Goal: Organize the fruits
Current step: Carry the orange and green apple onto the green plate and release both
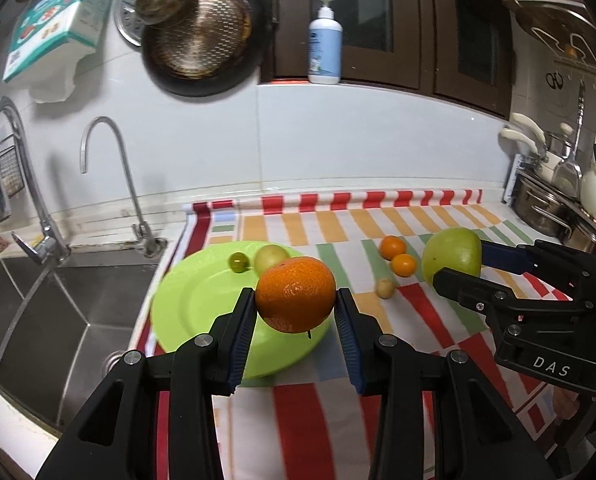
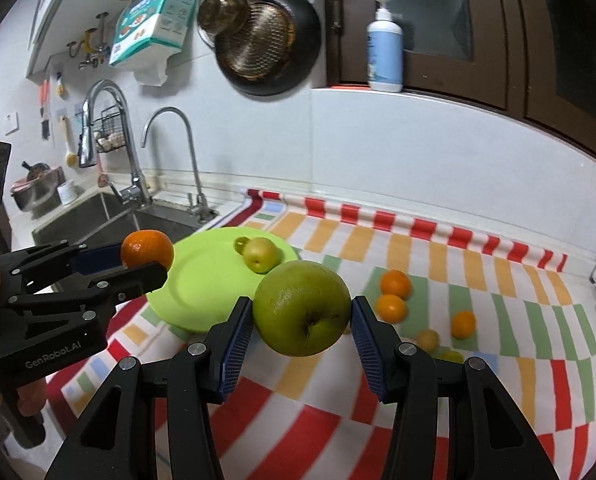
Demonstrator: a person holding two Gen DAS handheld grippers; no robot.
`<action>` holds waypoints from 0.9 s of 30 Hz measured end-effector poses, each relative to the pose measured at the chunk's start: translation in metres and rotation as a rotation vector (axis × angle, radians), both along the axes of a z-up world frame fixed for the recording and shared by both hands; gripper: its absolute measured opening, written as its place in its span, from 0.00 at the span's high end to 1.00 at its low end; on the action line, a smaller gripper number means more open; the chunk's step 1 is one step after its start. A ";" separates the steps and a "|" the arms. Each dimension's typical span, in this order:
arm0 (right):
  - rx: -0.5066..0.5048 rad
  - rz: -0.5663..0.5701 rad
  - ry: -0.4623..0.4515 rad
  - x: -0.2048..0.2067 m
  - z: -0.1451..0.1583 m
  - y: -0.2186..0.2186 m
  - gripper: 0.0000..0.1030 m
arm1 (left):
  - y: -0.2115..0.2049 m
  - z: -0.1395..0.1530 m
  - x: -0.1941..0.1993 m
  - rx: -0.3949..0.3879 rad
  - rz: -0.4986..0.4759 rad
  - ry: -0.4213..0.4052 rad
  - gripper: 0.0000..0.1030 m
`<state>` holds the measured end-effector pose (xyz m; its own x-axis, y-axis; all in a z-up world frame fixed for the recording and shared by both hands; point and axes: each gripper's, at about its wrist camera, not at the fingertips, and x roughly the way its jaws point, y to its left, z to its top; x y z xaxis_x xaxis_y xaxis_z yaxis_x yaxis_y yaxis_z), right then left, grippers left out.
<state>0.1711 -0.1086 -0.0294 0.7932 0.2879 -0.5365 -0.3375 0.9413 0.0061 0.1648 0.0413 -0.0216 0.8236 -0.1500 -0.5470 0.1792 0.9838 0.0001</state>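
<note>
Black claw arms with blue pads are being seen closest to each camera. An orange is being held up in the air by the left claw, with both pads pressed on its sides, right over the near edge of the green plate. A big green apple is being held the same way by the right claw, lifted above the striped cloth that is laid over the worktop. Both claws are being kept only part way open, just wide enough for the fruit inside. Two fruits are already lying on the plate: a small green round one and a pale yellow-green one just beside it. So the job is being judged as partly done. Still waiting on the cloth are three small oranges, a small pale fruit and another little green one half hidden behind the right claw. Next to the plate, on its left, the sink is being left alone. It is being guessed that the two held fruits are meant for the plate, and then the others.
</note>
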 end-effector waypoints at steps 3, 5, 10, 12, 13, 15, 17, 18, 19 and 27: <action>0.004 0.025 0.000 0.003 0.000 0.013 0.51 | 0.011 0.000 0.001 0.008 0.019 -0.003 0.62; 0.005 0.040 0.001 0.006 0.000 0.023 0.51 | 0.019 0.000 0.001 0.008 0.032 -0.005 0.62; 0.004 0.076 -0.002 0.015 0.000 0.046 0.51 | 0.040 -0.002 0.005 0.011 0.060 -0.005 0.62; 0.006 0.089 0.000 0.019 -0.001 0.054 0.51 | 0.046 -0.003 0.008 0.012 0.068 -0.003 0.62; 0.007 0.094 0.001 0.020 -0.001 0.057 0.51 | 0.049 -0.003 0.009 0.012 0.072 -0.001 0.62; 0.007 0.105 0.000 0.024 -0.001 0.065 0.51 | 0.055 -0.005 0.013 0.012 0.078 0.002 0.62; 0.008 0.117 0.002 0.028 -0.002 0.071 0.51 | 0.061 -0.007 0.018 0.014 0.081 0.006 0.62; 0.007 0.123 0.003 0.030 -0.003 0.074 0.51 | 0.063 -0.007 0.020 0.014 0.080 0.006 0.62; 0.006 0.130 0.004 0.034 -0.003 0.078 0.51 | 0.065 -0.008 0.022 0.013 0.078 0.008 0.62; -0.002 0.165 0.012 0.061 -0.006 0.102 0.51 | 0.082 -0.015 0.049 0.027 0.068 0.017 0.62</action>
<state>0.2317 -0.0064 -0.0353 0.7292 0.4126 -0.5460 -0.4872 0.8732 0.0093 0.2137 0.1237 -0.0368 0.8217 -0.0794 -0.5643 0.1126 0.9934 0.0241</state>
